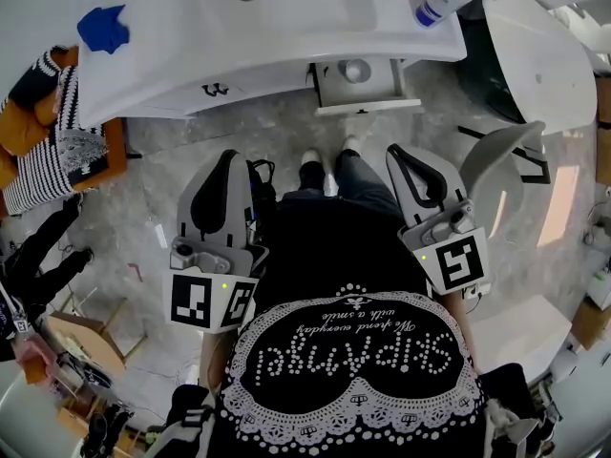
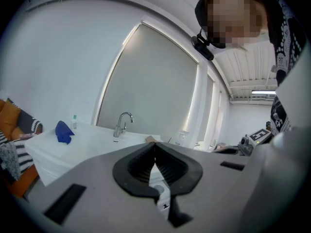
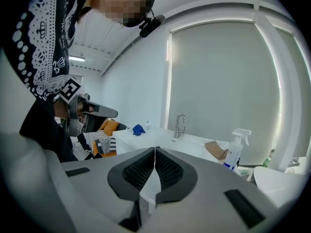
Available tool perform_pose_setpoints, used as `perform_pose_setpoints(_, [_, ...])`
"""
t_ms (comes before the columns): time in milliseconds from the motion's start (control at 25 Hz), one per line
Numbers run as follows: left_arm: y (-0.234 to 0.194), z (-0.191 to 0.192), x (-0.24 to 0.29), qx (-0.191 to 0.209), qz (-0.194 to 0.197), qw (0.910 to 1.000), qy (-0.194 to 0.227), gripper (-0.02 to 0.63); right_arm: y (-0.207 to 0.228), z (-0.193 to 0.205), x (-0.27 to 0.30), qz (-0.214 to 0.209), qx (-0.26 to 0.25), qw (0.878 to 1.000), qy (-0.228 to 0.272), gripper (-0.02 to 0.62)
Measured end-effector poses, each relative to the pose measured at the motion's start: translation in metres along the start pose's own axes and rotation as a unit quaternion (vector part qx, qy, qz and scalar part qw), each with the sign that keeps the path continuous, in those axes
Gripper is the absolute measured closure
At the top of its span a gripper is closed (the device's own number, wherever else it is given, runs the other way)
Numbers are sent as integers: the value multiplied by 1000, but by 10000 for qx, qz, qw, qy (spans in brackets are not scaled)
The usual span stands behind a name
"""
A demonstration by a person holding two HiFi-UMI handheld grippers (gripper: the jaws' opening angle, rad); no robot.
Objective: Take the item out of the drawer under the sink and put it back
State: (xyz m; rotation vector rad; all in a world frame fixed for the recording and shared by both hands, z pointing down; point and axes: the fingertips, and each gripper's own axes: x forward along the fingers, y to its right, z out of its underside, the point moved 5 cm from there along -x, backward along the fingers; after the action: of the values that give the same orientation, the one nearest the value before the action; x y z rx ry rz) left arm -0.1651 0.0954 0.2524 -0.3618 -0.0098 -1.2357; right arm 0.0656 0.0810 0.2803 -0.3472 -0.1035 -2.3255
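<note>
White counter with a sink fills the top of the head view, and the drawer beneath it stands pulled open towards you, with a small round pale item lying inside. You hold the left gripper and the right gripper in front of your body, well back from the drawer, each with its fingers closed tip to tip and nothing between them. A blue cloth lies on the counter's left end and a spray bottle on its right.
</note>
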Motion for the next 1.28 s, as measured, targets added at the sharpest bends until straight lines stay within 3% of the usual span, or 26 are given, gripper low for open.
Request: perform_pose_setpoints(1280, [4, 5, -2, 56, 29, 9999, -107, 601, 0, 10, -4, 56, 112, 9999, -18, 577])
